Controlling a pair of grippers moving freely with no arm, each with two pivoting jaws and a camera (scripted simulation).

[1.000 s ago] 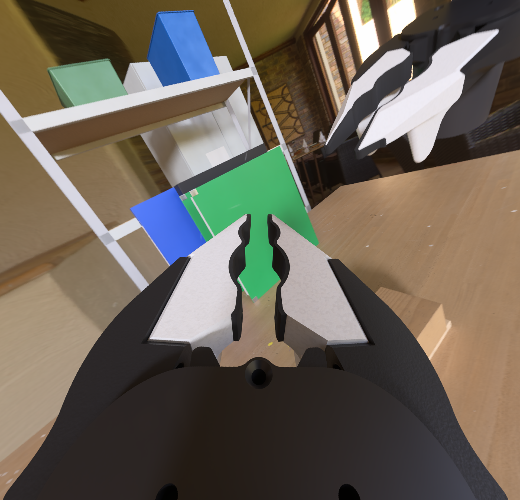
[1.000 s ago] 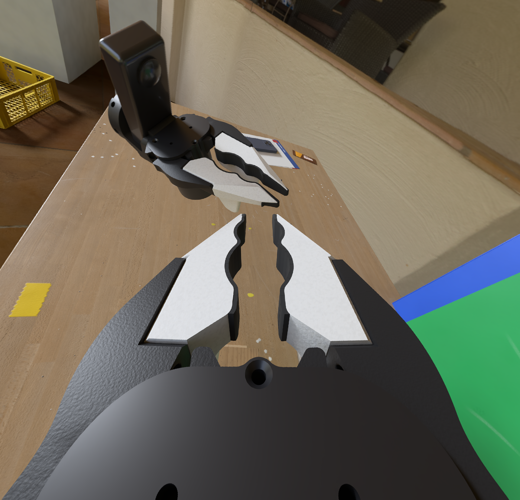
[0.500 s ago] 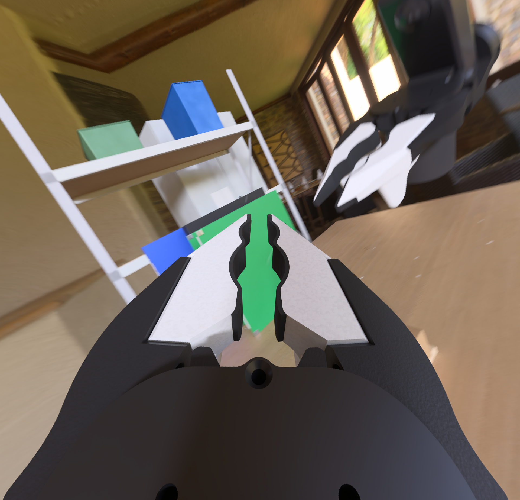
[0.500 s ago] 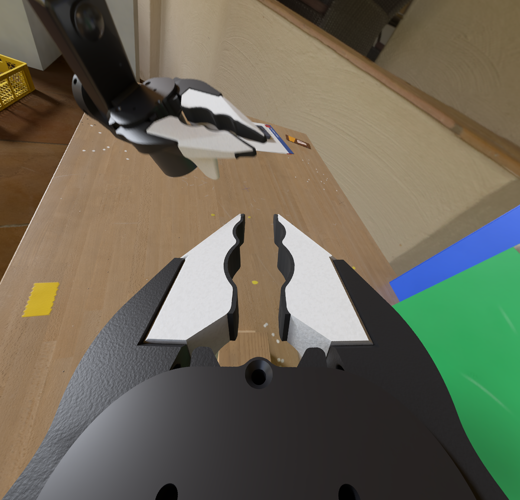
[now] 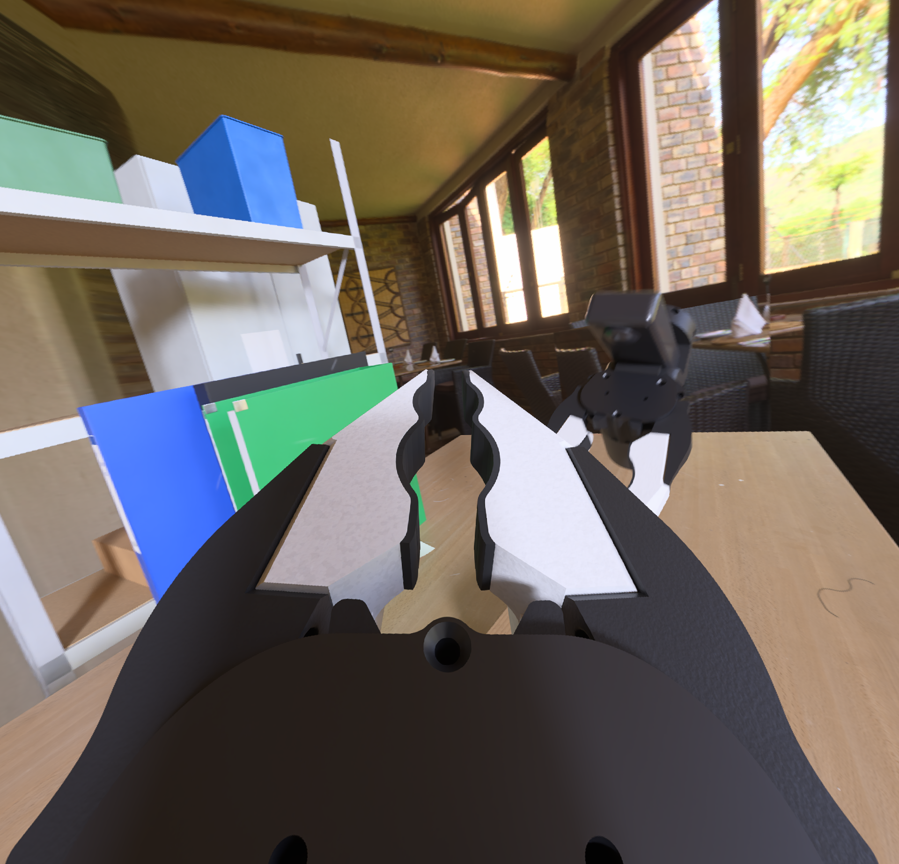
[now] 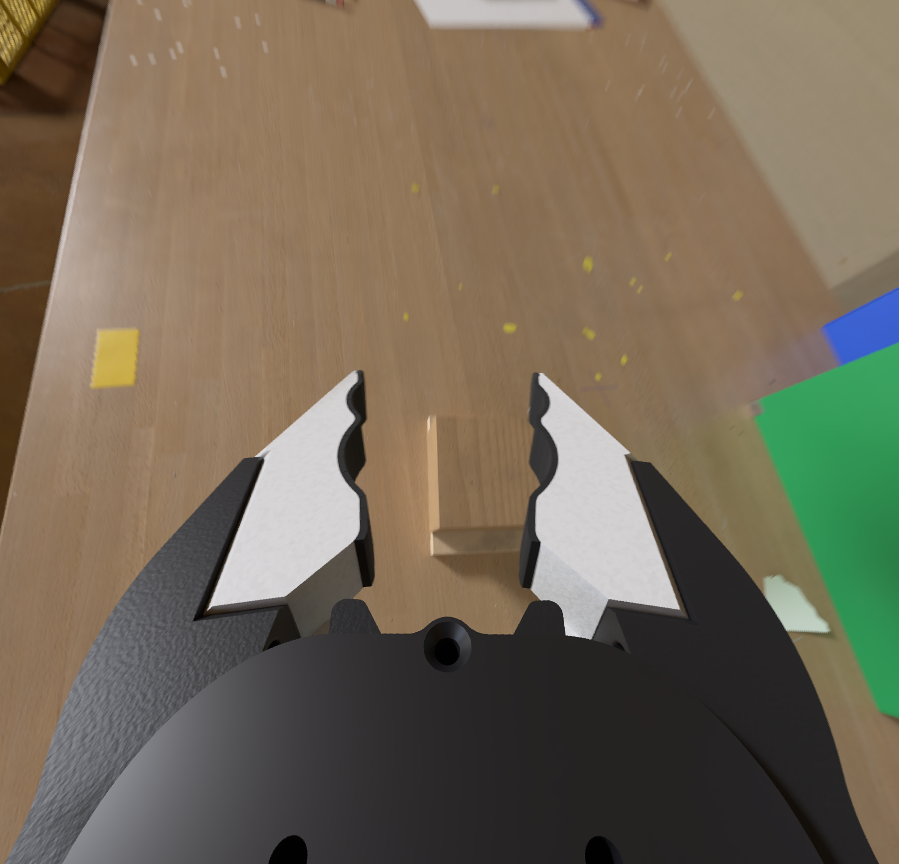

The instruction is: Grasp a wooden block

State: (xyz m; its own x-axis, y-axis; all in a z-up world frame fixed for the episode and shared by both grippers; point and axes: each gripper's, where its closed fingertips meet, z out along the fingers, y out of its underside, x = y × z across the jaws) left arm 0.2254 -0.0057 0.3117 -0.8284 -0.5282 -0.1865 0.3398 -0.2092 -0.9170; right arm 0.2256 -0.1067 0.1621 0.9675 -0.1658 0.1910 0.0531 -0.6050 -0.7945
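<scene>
A small pale wooden block (image 6: 479, 480) lies flat on the wooden table (image 6: 292, 208). My right gripper (image 6: 447, 378) is open and points down at it. The block sits between the two fingers, closer to the right finger (image 6: 579, 490), and neither pad touches it. My left gripper (image 5: 446, 378) is shut and empty, held above the table and pointing along it. The right gripper also shows in the left wrist view (image 5: 614, 458), low over the table at the right. The block is hidden in that view.
A white shelf (image 5: 175, 237) at the left holds green (image 5: 48, 164), white and blue boxes (image 5: 238, 174). Blue (image 5: 155, 490) and green panels (image 5: 301, 422) lean against it. The green panel (image 6: 836, 524) is right of the block. A yellow tag (image 6: 114, 358) and far paper (image 6: 496, 8) lie on the table.
My right gripper has opened wide and tipped down over the block. My left gripper has swung level and left the right wrist view. It stays shut.
</scene>
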